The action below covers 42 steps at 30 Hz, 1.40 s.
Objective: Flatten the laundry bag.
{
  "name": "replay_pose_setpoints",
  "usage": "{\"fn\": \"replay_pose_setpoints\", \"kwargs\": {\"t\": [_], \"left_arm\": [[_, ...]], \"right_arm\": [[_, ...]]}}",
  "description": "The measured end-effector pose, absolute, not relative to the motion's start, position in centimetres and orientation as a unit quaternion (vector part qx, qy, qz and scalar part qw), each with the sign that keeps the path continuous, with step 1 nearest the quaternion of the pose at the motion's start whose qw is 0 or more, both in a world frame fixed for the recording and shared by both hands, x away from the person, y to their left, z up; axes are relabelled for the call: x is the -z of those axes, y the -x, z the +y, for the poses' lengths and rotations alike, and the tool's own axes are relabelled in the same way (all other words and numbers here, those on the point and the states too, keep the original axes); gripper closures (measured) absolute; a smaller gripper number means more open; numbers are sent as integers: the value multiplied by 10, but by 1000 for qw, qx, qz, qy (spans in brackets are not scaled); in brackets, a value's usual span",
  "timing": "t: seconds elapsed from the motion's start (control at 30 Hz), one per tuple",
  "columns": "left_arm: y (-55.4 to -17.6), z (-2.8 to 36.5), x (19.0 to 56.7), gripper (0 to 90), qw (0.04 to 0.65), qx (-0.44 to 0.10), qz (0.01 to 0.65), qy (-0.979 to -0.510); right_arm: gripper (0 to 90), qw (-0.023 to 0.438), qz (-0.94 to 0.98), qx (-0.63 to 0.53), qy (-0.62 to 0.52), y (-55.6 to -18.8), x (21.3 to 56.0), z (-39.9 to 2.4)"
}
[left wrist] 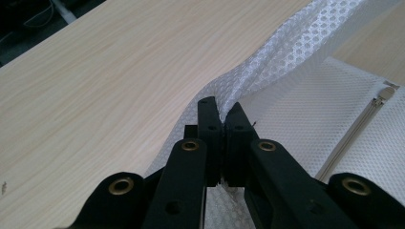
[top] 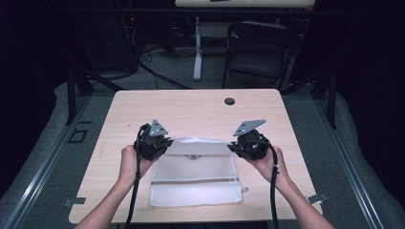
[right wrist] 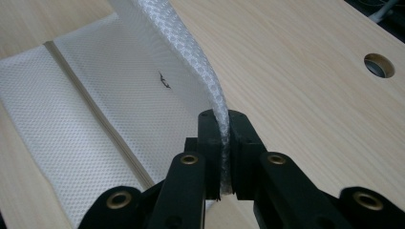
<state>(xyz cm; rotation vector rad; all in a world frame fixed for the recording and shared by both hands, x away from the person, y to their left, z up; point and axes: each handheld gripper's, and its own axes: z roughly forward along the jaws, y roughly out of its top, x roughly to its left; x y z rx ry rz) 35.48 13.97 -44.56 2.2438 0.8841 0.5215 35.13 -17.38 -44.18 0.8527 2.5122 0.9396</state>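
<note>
Two hand-held grippers point(top: 154, 141) point(top: 248, 143) pinching white mesh bag point(top: 193, 174), wooden table point(top: 191, 107)

A: Table point(top: 143, 109), pale wood grain, rounded corners, round cable hole point(top: 229, 101) near the far edge.

B: Floor?

A: Grey carpet point(top: 167, 71) beyond the table. Metal rails point(top: 43, 167) run along both sides at floor level, dark upright posts point(top: 71, 98) on the left and on the right.

B: Furniture behind?

A: One black folding chair point(top: 260, 52), right of centre. Beside it a white desk leg point(top: 197, 47) with a pale desktop point(top: 243, 3) at the top edge. Loose cables point(top: 153, 52) on the carpet to the left.

B: Light?

A: Table lit evenly from above. Surroundings dark; black curtains point(top: 367, 71) on both sides, folds barely readable.
</note>
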Motion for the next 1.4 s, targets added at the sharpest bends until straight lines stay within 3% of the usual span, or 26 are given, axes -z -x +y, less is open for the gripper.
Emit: {"fn": "replay_pose_setpoints", "kwargs": {"t": [0.13,0.5,0.63,0.7,0.9,1.0,1.4], "left_arm": [[-361,140,444,885,333,-198,343,-855],[-379,144,440,885,328,-192,364,-850],[-385,143,440,885,326,-192,368,-849],[-389,142,440,885,325,-193,369,-849],[-397,141,440,885,323,-196,372,-848],[-402,141,441,885,325,-197,377,-845],[-423,137,451,884,320,-206,390,-838]], "right_arm": [[841,163,875,-336,-308,-360,440,-175],[580,154,861,-354,-330,-351,433,-192],[561,155,859,-361,-329,-336,431,-197],[589,148,859,-365,-327,-330,434,-199],[893,78,896,-326,-292,-322,479,-190],[900,39,912,-299,-279,-320,506,-180],[900,9,936,-238,-261,-317,541,-153]]}}
